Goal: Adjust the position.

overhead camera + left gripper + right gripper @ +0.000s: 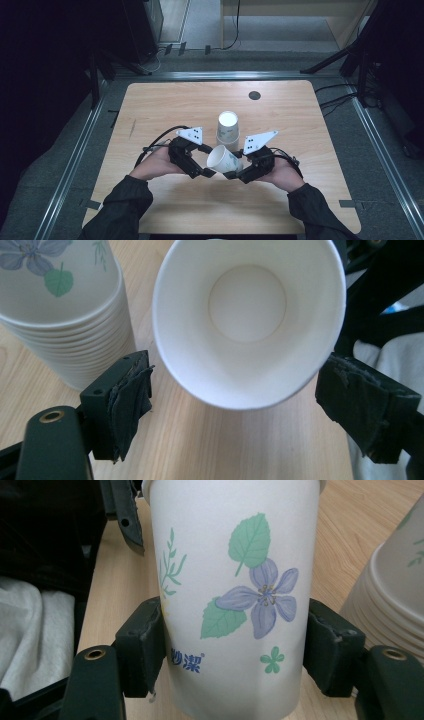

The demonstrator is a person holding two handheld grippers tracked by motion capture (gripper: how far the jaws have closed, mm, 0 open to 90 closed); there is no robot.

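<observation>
- The right gripper (231, 173) is clamped on one paper cup (224, 159) near the cup's base, a pad on each side wall.
- The left gripper (206, 161) stands spread, jaws apart, just off the cup's rim on either side, not touching.
- The cup lies tilted sideways, its long axis running gripper to gripper, mouth toward the left gripper.
- One stack of cups (228, 129) stands upside down just beyond both grippers on the table (150, 110).

A white paper cup (224, 159) with a purple flower is held tipped sideways, near the desk's (150, 105) middle.
</observation>
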